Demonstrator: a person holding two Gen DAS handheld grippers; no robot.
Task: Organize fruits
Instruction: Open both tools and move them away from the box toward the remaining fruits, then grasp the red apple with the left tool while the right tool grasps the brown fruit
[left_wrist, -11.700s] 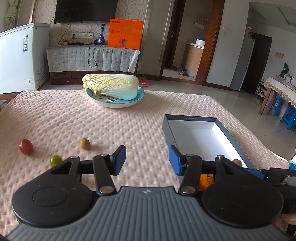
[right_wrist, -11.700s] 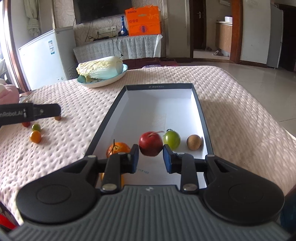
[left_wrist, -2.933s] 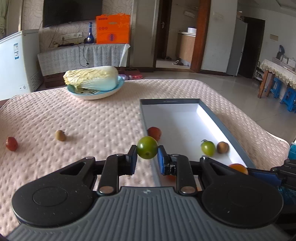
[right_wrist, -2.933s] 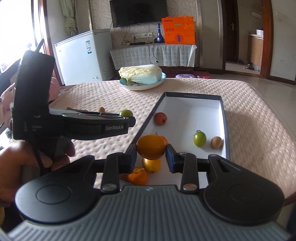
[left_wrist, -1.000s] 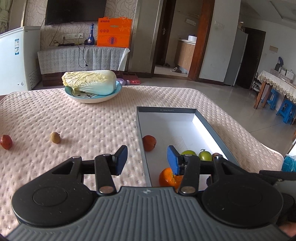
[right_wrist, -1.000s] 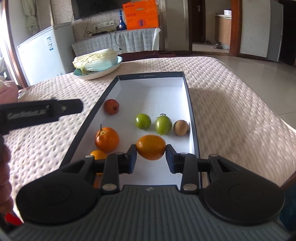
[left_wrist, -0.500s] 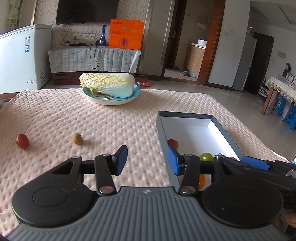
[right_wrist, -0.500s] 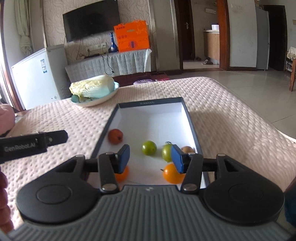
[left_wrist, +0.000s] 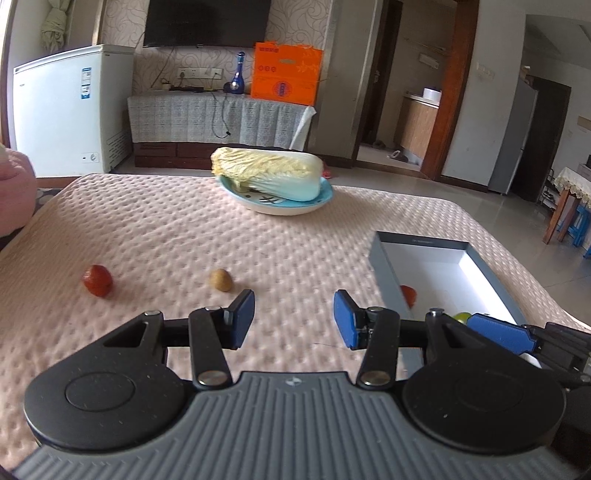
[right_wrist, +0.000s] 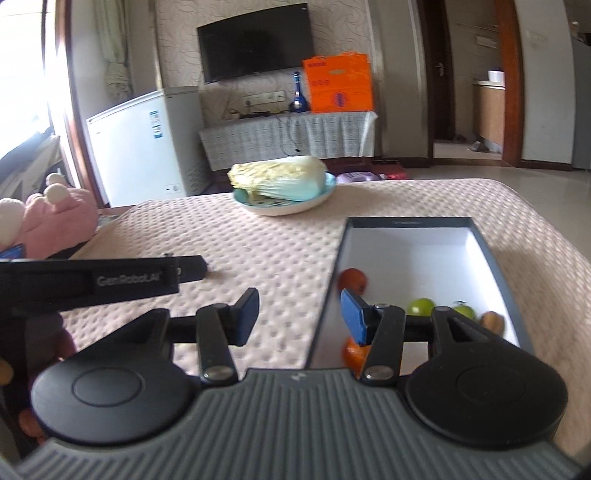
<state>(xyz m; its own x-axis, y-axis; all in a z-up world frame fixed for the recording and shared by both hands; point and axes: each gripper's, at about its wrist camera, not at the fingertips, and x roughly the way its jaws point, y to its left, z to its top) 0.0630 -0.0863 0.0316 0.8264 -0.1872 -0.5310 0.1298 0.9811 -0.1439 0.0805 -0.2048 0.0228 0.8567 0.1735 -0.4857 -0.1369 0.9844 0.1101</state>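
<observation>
My left gripper (left_wrist: 293, 319) is open and empty above the pink quilted table. A brown kiwi (left_wrist: 221, 280) lies just ahead of its left finger and a red fruit (left_wrist: 97, 280) lies further left. My right gripper (right_wrist: 299, 315) is open and empty over the left wall of the grey box (right_wrist: 328, 295). The box also shows in the left wrist view (left_wrist: 384, 273). Inside it are a red fruit (right_wrist: 352, 279), two green fruits (right_wrist: 420, 306), a kiwi (right_wrist: 493, 320) and an orange (right_wrist: 354, 352).
A blue plate (left_wrist: 280, 208) with a napa cabbage (left_wrist: 267, 171) stands at the back of the table. A pink plush toy (right_wrist: 55, 221) sits at the left edge. The left gripper's body (right_wrist: 99, 282) crosses the right wrist view.
Both grippers have swung left, away from the box and toward the loose kiwi and red fruit. The right gripper let go of its orange in the box one second ago.
</observation>
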